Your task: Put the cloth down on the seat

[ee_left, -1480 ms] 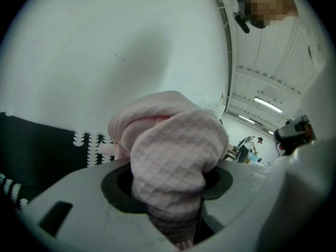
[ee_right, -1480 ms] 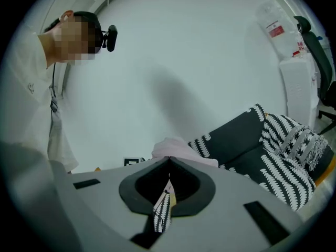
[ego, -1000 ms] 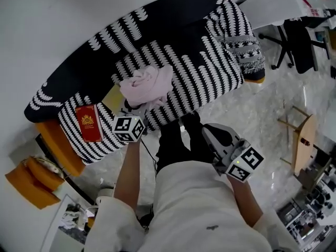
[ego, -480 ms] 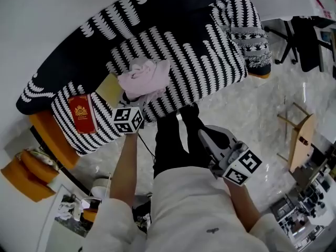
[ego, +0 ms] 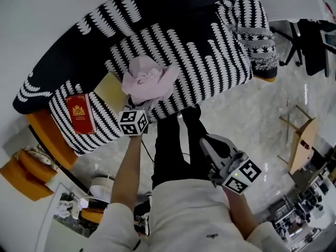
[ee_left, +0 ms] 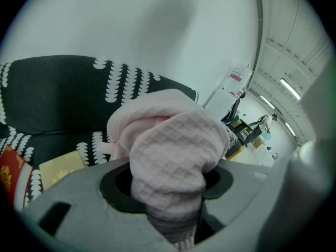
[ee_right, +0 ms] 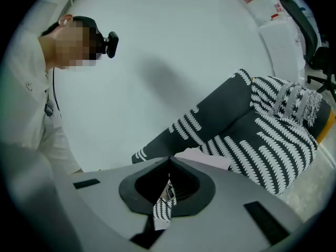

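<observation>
A bunched pink cloth (ego: 149, 80) stands up out of my left gripper (ego: 142, 105), which is shut on its lower end. In the head view the cloth is over the front part of the sofa seat (ego: 194, 51), black with white markings; I cannot tell whether it touches the seat. The left gripper view shows the waffle-textured cloth (ee_left: 170, 156) filling the space between the jaws of the left gripper (ee_left: 168, 196). My right gripper (ego: 203, 142) hangs low beside the person's dark trouser leg, shut with nothing in it. In its own view the right gripper (ee_right: 168, 185) points at the sofa.
A red book (ego: 80, 113) lies on the sofa's left arm, with a yellow pad (ego: 110, 90) beside it. A patterned throw (ego: 257, 38) lies at the sofa's right end. An orange stool (ego: 29, 169) is at the left, and a wooden stand (ego: 300, 140) and an office chair (ego: 310, 41) at the right.
The head view has shifted slightly. My left gripper keeps its hold on the cloth at the seat's front, and the right gripper has hardly moved.
</observation>
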A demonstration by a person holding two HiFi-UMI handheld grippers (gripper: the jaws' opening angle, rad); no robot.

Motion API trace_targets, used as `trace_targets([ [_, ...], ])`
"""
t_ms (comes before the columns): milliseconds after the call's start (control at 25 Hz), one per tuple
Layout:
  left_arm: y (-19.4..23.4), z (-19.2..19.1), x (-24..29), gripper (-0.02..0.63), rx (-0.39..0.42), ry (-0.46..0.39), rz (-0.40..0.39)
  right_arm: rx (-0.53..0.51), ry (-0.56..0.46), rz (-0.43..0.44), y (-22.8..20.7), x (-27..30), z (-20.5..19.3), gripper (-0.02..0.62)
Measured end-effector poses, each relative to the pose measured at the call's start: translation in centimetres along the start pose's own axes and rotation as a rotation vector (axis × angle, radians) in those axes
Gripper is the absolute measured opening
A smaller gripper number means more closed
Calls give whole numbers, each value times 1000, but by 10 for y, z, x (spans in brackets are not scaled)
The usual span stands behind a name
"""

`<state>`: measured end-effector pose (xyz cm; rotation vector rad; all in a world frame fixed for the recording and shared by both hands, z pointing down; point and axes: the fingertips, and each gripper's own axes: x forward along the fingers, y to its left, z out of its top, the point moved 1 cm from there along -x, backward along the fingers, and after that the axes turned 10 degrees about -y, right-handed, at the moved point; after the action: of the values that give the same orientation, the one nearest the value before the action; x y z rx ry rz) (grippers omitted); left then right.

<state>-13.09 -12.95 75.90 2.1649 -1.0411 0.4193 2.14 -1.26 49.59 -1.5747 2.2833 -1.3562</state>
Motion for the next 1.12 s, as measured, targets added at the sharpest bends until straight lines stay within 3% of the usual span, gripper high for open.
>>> trace_targets([
  [760, 41, -42, 54, 256, -55, 66, 53, 18, 24, -35, -28, 21, -19, 8],
  [1120, 47, -70, 71, 259, -14, 133, 53, -19, 69, -47, -43, 46, -29, 8],
])
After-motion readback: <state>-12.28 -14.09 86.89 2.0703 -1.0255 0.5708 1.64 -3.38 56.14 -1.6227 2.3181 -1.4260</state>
